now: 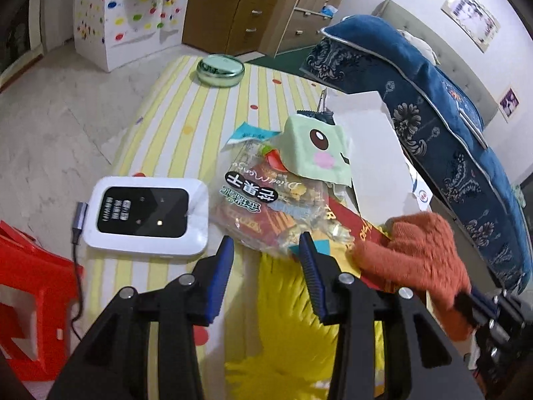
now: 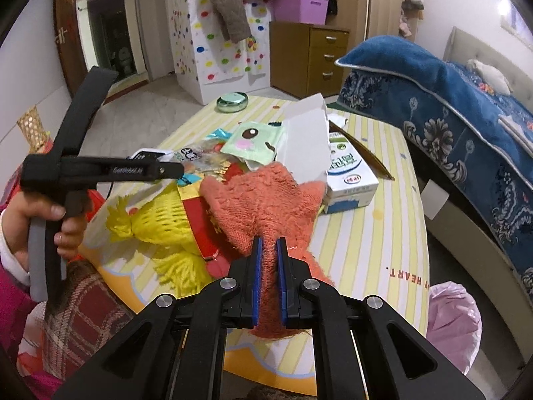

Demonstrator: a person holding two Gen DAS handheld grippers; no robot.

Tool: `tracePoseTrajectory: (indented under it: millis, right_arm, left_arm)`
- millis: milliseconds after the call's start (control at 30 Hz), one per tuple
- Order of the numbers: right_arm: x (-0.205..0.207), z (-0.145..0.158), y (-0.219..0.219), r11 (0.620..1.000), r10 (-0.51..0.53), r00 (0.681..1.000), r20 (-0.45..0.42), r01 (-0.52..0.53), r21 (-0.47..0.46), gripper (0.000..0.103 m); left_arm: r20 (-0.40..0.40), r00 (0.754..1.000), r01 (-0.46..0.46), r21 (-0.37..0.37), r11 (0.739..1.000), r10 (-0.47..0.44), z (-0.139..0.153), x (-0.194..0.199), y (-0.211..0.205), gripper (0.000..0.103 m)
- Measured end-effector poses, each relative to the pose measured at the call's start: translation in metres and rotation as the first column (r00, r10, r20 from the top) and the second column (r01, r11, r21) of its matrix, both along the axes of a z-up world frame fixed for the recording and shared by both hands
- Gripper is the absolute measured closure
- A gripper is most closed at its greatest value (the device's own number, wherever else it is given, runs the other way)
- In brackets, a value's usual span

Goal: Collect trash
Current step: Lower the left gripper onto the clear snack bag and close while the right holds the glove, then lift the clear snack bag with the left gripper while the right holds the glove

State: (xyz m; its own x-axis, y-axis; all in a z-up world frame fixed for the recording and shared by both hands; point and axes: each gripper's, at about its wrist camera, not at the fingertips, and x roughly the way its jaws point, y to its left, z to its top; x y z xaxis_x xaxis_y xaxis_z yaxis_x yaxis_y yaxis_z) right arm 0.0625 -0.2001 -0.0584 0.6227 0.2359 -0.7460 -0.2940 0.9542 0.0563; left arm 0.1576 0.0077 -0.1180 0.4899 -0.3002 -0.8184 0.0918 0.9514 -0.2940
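My orange glove [image 2: 263, 200] covers the lower part of the torn white paper [image 2: 304, 143] and a corner of the milk carton [image 2: 349, 176]. The snack wrapper [image 1: 266, 196] lies half under the green cloth [image 1: 316, 146], its print too crumpled for me to read. The red stool [image 1: 30, 300] is cut off at the left edge. The pink bag [image 2: 453, 320] beside the desk [image 2: 393, 233] runs out of frame.

Left wrist view: aimed steeply down, close over the table's [image 1: 173, 106] near edge.
Right wrist view: aimed down across the table [image 2: 393, 233].
Shared: snack wrapper [image 1: 263, 200] [image 2: 200, 158], orange glove [image 1: 416, 250] [image 2: 263, 200].
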Motion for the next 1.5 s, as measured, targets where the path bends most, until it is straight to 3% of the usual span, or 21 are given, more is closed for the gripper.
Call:
tracePoseTrajectory:
  millis: [167, 233, 267, 300, 367, 467, 700, 1033, 1133, 1167, 1200, 1267, 1333, 1500]
  right_arm:
    - [0.000, -0.003, -0.002, 1.000, 0.001, 1.000, -0.011, -0.001, 0.005, 0.095]
    - [-0.002, -0.003, -0.003, 1.000, 0.001, 1.000, -0.012, -0.001, 0.009, 0.095]
    - [-0.002, -0.003, -0.003, 1.000, 0.000, 1.000, -0.011, 0.000, 0.009, 0.095]
    - [-0.003, -0.002, -0.003, 1.000, 0.000, 1.000, -0.010, 0.000, 0.012, 0.095]
    - [-0.005, 0.000, -0.003, 1.000, 0.001, 1.000, -0.008, 0.000, 0.017, 0.095]
    - [-0.006, 0.003, -0.004, 1.000, 0.000, 1.000, -0.002, 0.000, 0.018, 0.095]
    - [-0.012, 0.017, -0.008, 0.997, -0.019, 0.999, 0.026, 0.017, 0.070, 0.095]
    - [-0.025, 0.066, -0.030, 0.982, -0.115, 0.980, 0.164, 0.087, 0.169, 0.095]
    - [-0.027, 0.074, -0.039, 0.980, -0.131, 0.975, 0.179, 0.100, 0.174, 0.095]
    - [-0.029, 0.075, -0.041, 0.979, -0.134, 0.975, 0.178, 0.103, 0.173, 0.095]
    - [-0.030, 0.074, -0.043, 0.979, -0.137, 0.975, 0.176, 0.107, 0.172, 0.095]
    - [-0.030, 0.070, -0.046, 0.979, -0.140, 0.976, 0.167, 0.111, 0.169, 0.095]
    - [-0.028, 0.065, -0.046, 0.979, -0.140, 0.978, 0.152, 0.114, 0.168, 0.095]
    - [-0.025, 0.059, -0.039, 0.980, -0.124, 0.982, 0.141, 0.098, 0.173, 0.095]
  left_arm:
    - [-0.043, 0.999, -0.030, -0.065, 0.997, 0.027, -0.006, 0.011, 0.000, 0.065]
    - [-0.047, 0.998, -0.036, -0.076, 0.996, 0.032, -0.006, 0.013, 0.000, 0.079]
    - [-0.035, 0.999, -0.038, -0.079, 0.996, 0.035, -0.005, 0.013, 0.001, 0.095]
    - [-0.020, 0.999, -0.040, -0.084, 0.996, 0.039, -0.002, 0.013, 0.002, 0.103]
    - [0.039, 0.998, -0.054, -0.090, 0.994, 0.058, 0.008, 0.006, 0.006, 0.103]
    - [0.141, 0.988, -0.057, -0.039, 0.998, 0.062, 0.027, -0.007, 0.007, 0.103]
    - [0.357, 0.934, -0.060, 0.118, 0.991, 0.014, 0.076, -0.047, 0.007, 0.103]
    - [0.472, 0.878, 0.001, 0.170, 0.985, -0.083, 0.121, -0.081, -0.007, 0.103]
    - [0.462, 0.880, 0.022, 0.186, 0.982, -0.108, 0.119, -0.079, -0.012, 0.103]
    - [0.452, 0.887, 0.013, 0.182, 0.983, -0.095, 0.114, -0.077, -0.009, 0.094]
    - [0.435, 0.896, 0.014, 0.173, 0.985, -0.089, 0.110, -0.076, -0.006, 0.076]
    - [0.401, 0.913, 0.007, 0.156, 0.988, -0.070, 0.097, -0.073, 0.001, 0.052]
    - [0.362, 0.929, 0.020, 0.150, 0.988, -0.074, 0.084, -0.070, 0.002, 0.050]
    - [0.280, 0.954, 0.073, 0.146, 0.987, -0.112, 0.054, -0.056, -0.009, 0.030]
